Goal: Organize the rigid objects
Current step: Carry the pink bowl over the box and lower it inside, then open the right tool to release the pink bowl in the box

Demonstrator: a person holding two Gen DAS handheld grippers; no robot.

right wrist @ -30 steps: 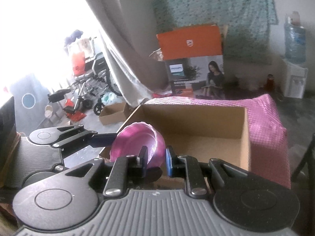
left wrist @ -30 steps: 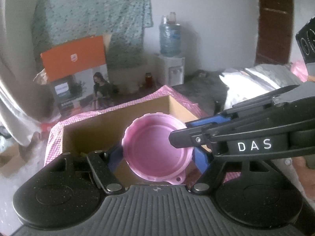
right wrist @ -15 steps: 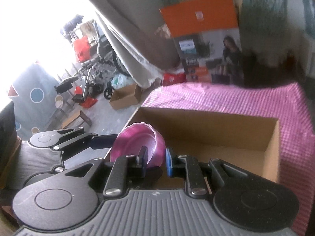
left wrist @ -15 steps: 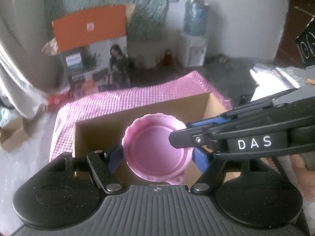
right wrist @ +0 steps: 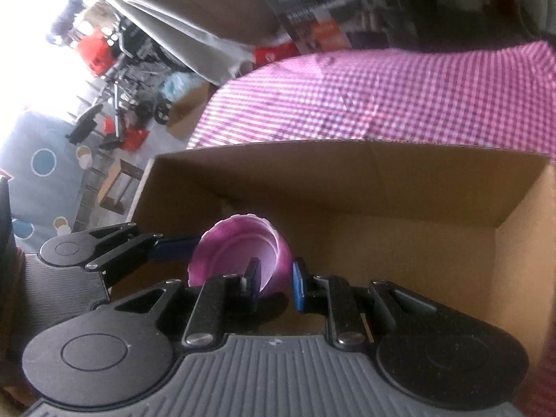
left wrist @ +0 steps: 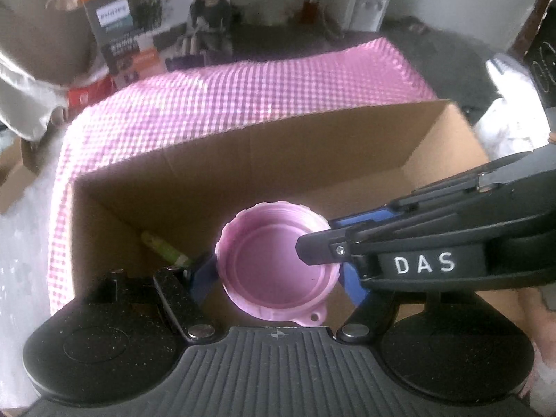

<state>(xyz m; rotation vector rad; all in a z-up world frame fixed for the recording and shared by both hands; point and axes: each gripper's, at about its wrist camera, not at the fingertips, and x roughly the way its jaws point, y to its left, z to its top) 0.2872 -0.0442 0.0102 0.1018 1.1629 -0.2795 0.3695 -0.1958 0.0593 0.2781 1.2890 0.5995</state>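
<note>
**Two tongs, one pink lid, right over the box**

Both tongs are on the same thing here: a round pink plastic lid (left wrist: pixel 278 271), ridged around its rim with a little looped tab at the near edge. The left tongs (left wrist: pixel 278 274) have it clenched across its full width, one blue-padded finger (left wrist: pixel 203 274) pressed to the left side of the rim and the other to the right, so the jaws stand wide but firmly loaded. The lid faces hollow side up in the left wrist view.

In come the right tongs (right wrist: pixel 274 283) from the side, pinching the lid's wall (right wrist: pixel 274 260): one finger inside the hollow, the blue-padded one outside, jaws drawn nearly together on that thin wall. In the left wrist view they reach in from the right, black body lettered "DAS" (left wrist: pixel 424 264), tip over the lid's right rim.

Below it all sits an open cardboard box (left wrist: pixel 260 153), brown walls, the lid held above its near left part, clear of the floor of the box. Down in the left corner of the box lies a yellow-green object (left wrist: pixel 163 248), too blurred to name. The box rests on a pink-and-white checked cloth (right wrist: pixel 382 93) that spreads beyond its far wall. Behind the cloth stands a printed appliance carton (left wrist: pixel 139 27) with an orange top.
</note>
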